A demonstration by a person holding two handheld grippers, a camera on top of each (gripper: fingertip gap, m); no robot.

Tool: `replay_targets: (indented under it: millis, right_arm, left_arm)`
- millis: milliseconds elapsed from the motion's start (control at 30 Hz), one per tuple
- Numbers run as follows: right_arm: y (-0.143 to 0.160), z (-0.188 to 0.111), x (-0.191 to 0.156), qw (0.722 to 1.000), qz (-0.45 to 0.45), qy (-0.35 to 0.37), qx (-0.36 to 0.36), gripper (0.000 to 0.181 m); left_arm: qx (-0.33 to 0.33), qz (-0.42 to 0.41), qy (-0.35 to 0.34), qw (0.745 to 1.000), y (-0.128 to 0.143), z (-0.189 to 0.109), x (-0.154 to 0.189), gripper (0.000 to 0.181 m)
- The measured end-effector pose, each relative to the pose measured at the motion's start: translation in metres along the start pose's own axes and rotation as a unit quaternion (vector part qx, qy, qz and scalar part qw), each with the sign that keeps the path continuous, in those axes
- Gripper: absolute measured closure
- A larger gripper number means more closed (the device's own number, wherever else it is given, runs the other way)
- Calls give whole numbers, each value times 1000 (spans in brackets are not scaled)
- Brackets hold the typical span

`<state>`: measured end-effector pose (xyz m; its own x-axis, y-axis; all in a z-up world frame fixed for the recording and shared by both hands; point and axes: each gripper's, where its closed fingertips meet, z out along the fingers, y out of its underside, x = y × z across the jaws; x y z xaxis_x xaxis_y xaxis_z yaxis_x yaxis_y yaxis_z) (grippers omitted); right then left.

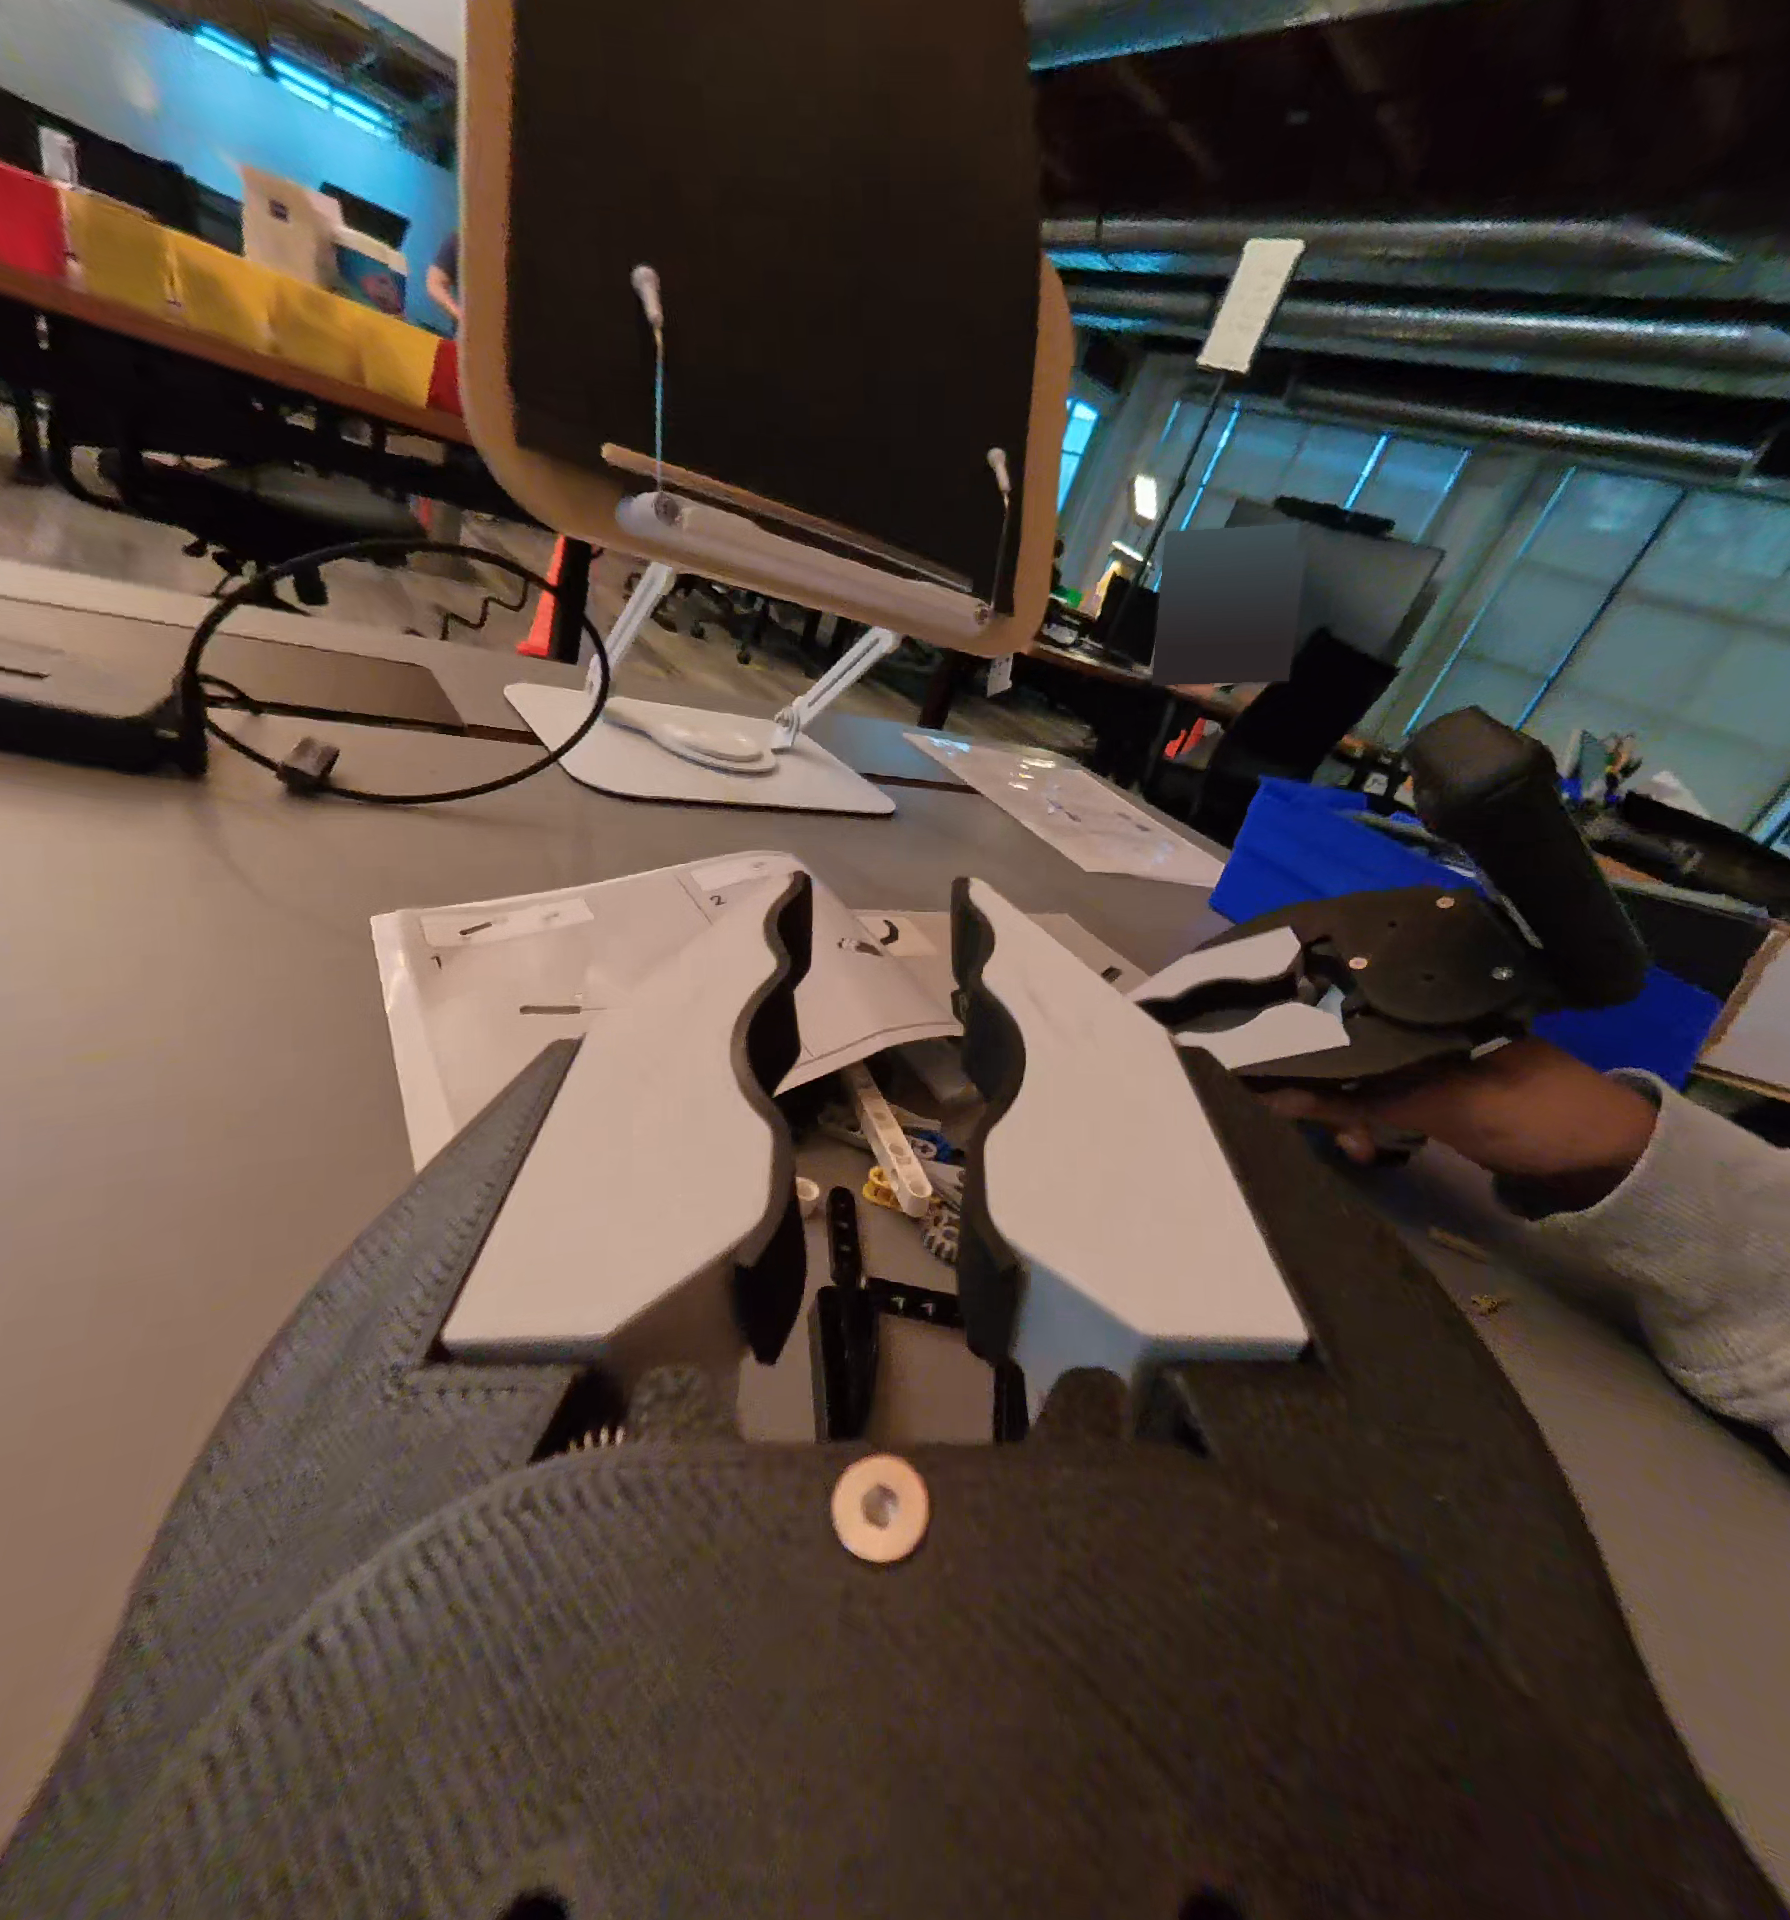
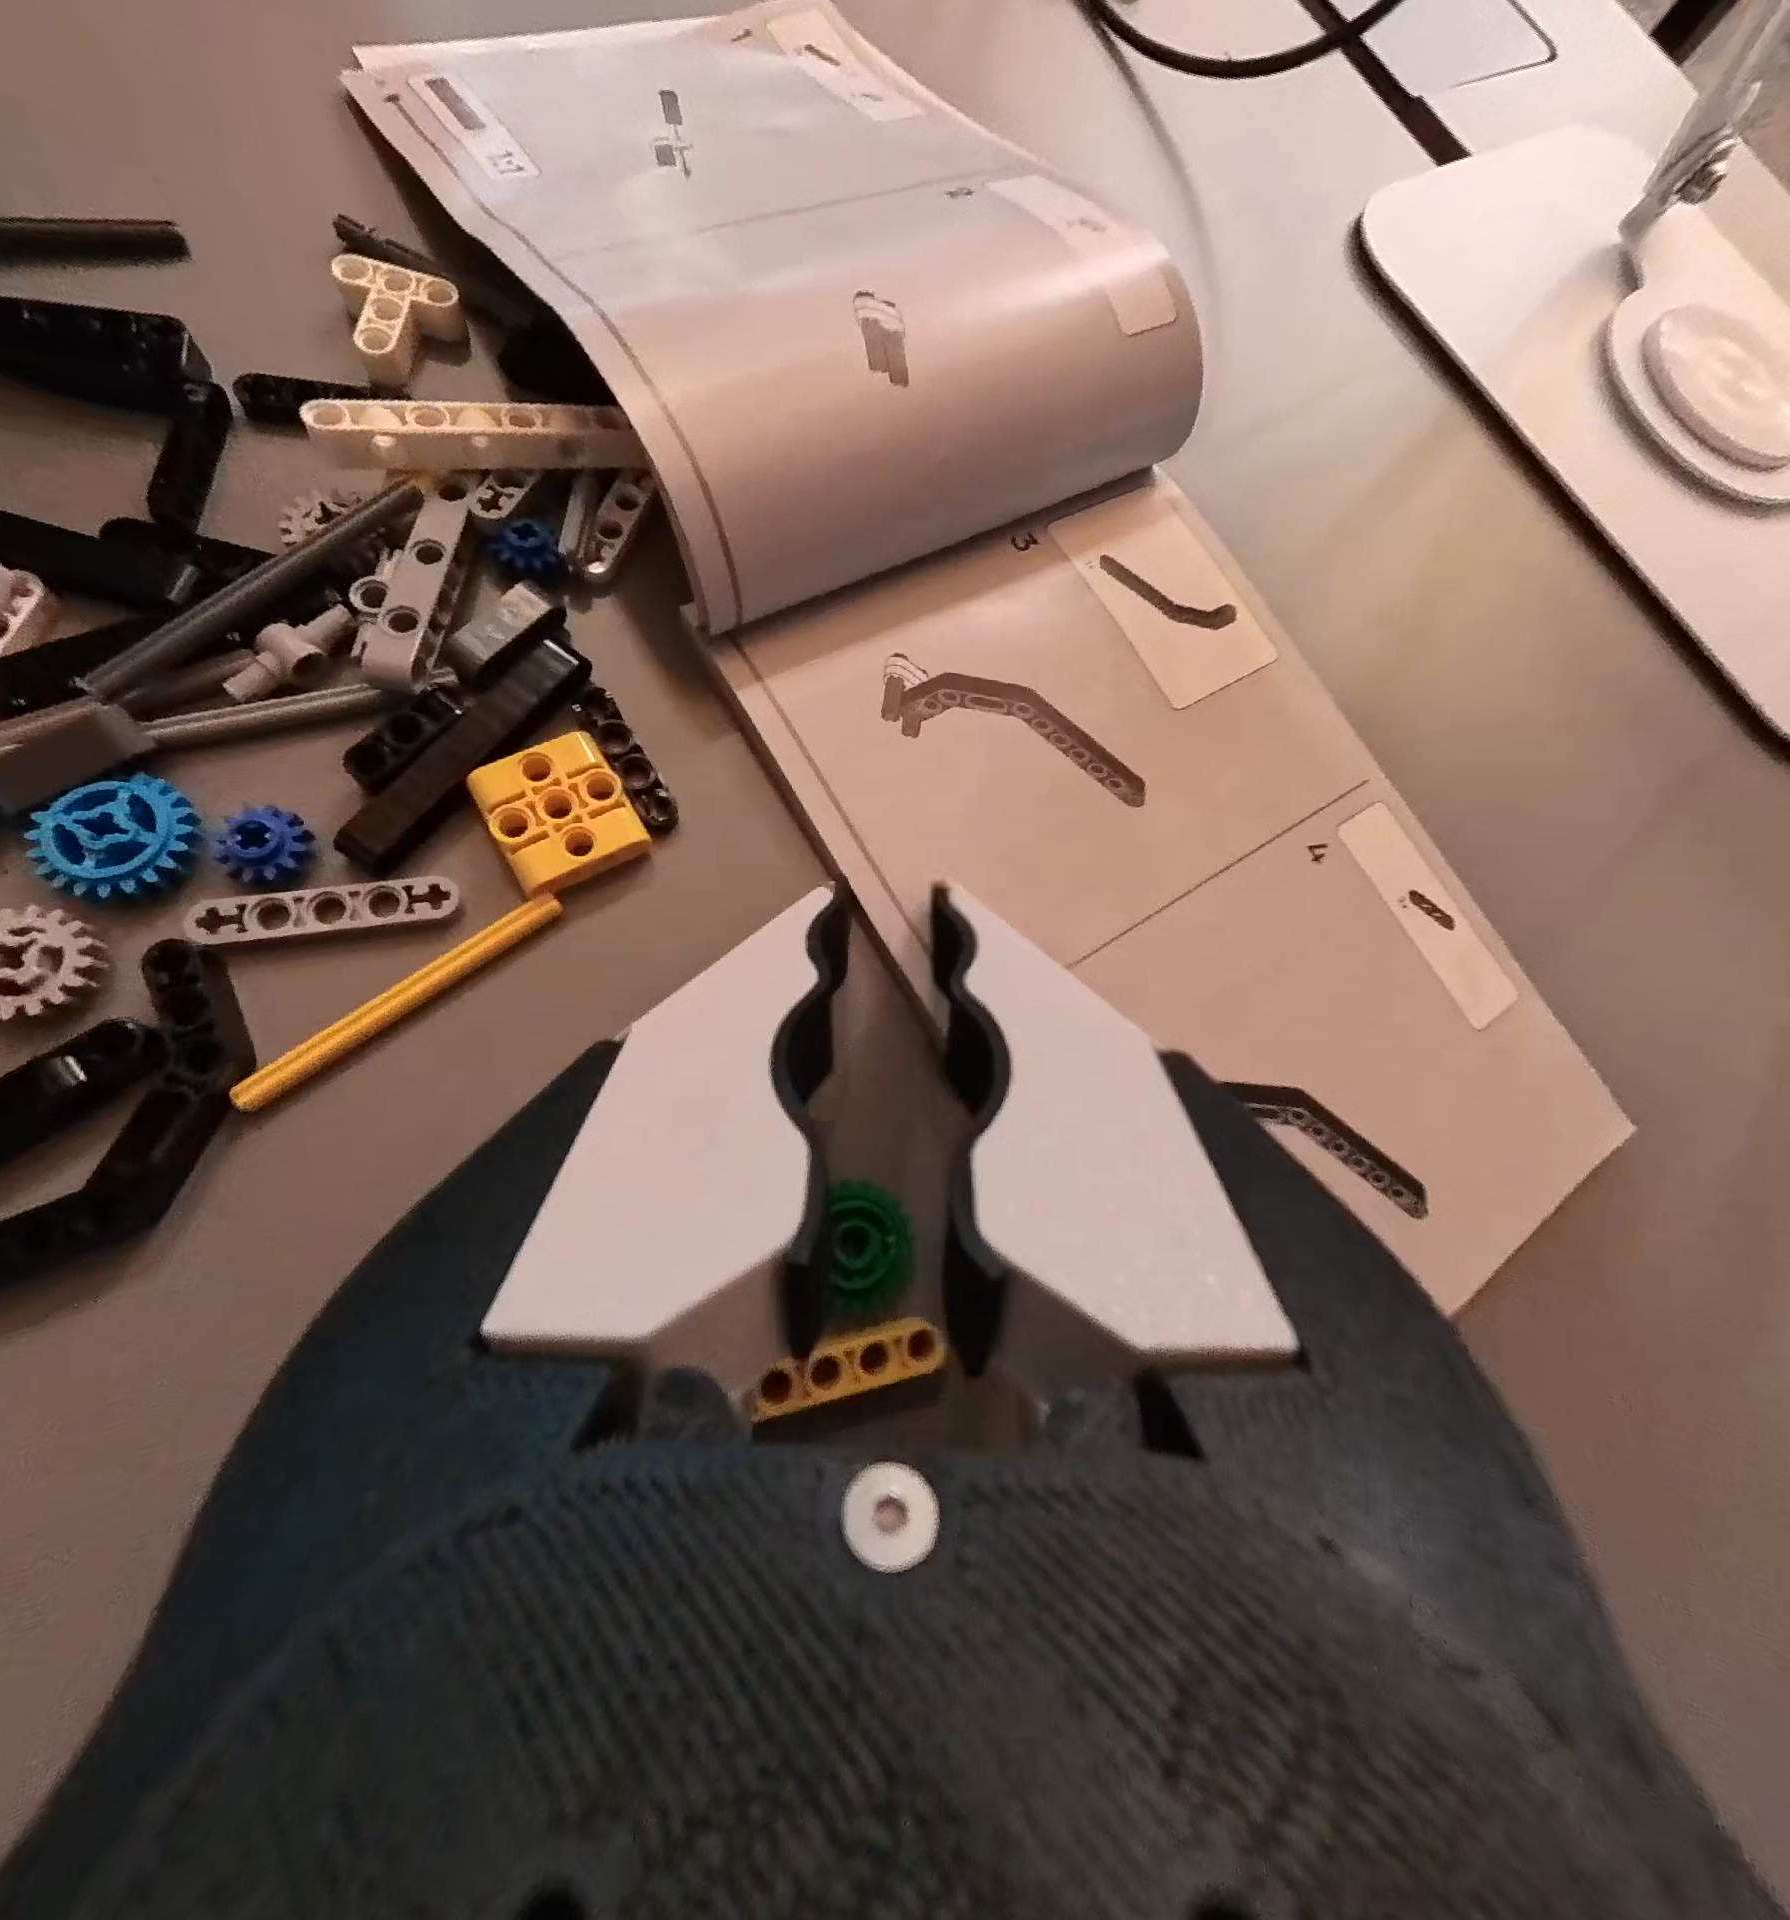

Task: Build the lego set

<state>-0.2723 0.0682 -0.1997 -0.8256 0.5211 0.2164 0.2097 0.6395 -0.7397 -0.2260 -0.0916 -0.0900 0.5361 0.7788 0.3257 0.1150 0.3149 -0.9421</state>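
Both grippers hang empty over a grey table (image 2: 1493, 1558) strewn with loose lego, so by my reading the build has hardly begun and this is a moment of consulting the booklet before picking. The right gripper (image 2: 889, 904) has its fingers parted by a narrow gap with nothing between them; its tips sit over the near edge of the open booklet (image 2: 1130, 779), probably so the wrist camera can take in the step pictures just ahead. The pile of parts (image 2: 351, 623) lies ahead and to the left of that gripper, within easy reach: a yellow plate (image 2: 558, 810), a yellow axle (image 2: 392, 1008), a blue gear (image 2: 112, 831) and a white beam (image 2: 465, 431) among many black beams. A green gear (image 2: 855, 1247) and a short yellow beam (image 2: 849, 1371) lie on the table under the fingers, back near their roots (seen through the gap, not gripped). The booklet's upper pages curl over the far side of the pile, hiding some pieces. The left gripper (image 1: 875, 883) is spread wider, also empty, held low and pointed across the same pile and booklet toward a stand (image 1: 704, 769) carrying a dark board (image 1: 766, 239), which sits well ahead. From the left wrist view the right gripper (image 1: 1161, 1003) shows to the right, held by a hand (image 1: 1473, 1112) in a grey sleeve. A blue bin (image 1: 1306, 842) sits beyond it at the table edge.
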Motion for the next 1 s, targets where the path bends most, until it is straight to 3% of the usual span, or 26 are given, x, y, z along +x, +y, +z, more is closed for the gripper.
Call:
replay_targets:
  millis: [200,333,433,633,733,1000]
  right_arm:
    - [-5,-6,8,1000,10,-1,-2,163]
    - [-42,-33,18,992,44,10,117,168]
    - [-52,-54,28,973,108,9,202,172]
    - [-50,-61,33,948,235,-60,206,166]
    - [-66,-69,26,940,233,-82,235,165]
    - [-84,-85,4,955,157,-59,245,162]
  left_arm:
    - [-11,9,9,1000,5,9,5,160]
    - [-9,2,20,1000,5,9,7,159]
    - [-1,-7,22,1000,2,7,5,159]
    - [1,-30,24,999,1,8,-2,158]
    - [4,-35,21,999,-1,10,-6,157]
    - [9,-17,23,1000,-2,8,-2,158]
